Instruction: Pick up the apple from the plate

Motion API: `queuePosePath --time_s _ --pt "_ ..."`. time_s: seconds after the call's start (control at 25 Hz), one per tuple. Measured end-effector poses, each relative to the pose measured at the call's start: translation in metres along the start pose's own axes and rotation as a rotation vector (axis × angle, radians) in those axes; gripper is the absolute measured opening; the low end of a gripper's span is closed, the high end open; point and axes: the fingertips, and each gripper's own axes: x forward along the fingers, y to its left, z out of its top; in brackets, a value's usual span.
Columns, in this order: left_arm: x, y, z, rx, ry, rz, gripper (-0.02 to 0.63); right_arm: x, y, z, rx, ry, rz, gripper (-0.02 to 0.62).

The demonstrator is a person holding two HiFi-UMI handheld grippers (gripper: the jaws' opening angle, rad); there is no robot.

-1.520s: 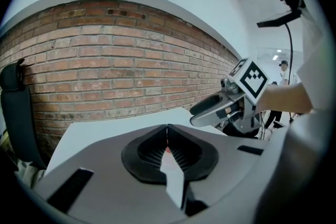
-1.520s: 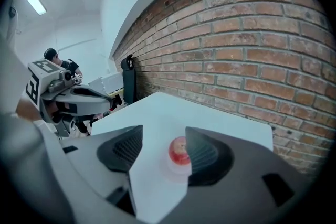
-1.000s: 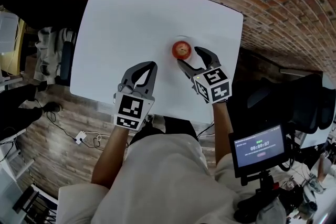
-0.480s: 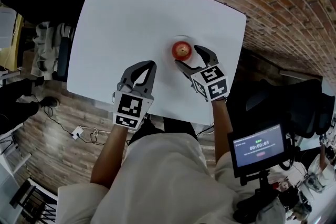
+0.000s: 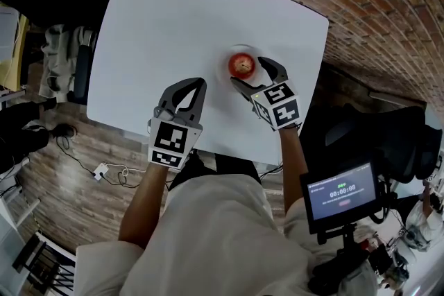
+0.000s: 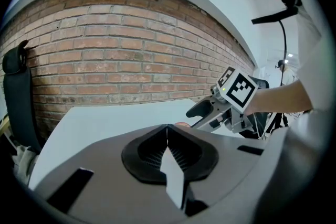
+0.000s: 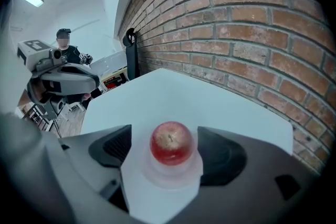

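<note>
Head view: a white surface [image 5: 173, 17] is recorded, carrying one small pale plate [image 5: 239, 49] on which the red apple [image 5: 241, 64] is seated, stem dimple up. The right gripper [image 5: 248, 72] is set at the plate's near edge. Its jaws are released and have just been opening wider, with the apple in the mouth between their tips, evidently so that the fruit's full breadth can be straddled. The left gripper [image 5: 200, 84] is held well to the left of the plate, jaws clenched on nothing, and is judged to be parked clear of the work. Left gripper view: the jaws are seen pressed tip to tip with nothing between them. The right gripper is noted ahead and to the right, with a brick wall [image 6: 131, 60] beyond. Right gripper view: the apple is centred between the parted jaws on its plate, a gap is left at either pad, and no contact is made. Closing and lifting are judged not yet begun.
</note>
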Motion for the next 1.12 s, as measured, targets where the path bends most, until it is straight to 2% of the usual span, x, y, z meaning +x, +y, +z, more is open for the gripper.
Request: queuePosePath --time_s 0.16,0.48,1.12 --pt "-0.005 -0.006 0.001 0.005 -0.005 -0.010 0.006 -0.004 0.002 -0.005 0.001 0.011 -0.005 0.374" --pt "0.003 0.012 -0.012 -0.015 0.012 -0.008 0.006 0.026 0.001 -0.009 0.008 0.042 0.011 0.374" --pt "0.002 0.011 -0.014 -0.021 0.005 -0.038 0.006 0.035 -0.006 -0.017 -0.014 0.097 -0.026 0.374"
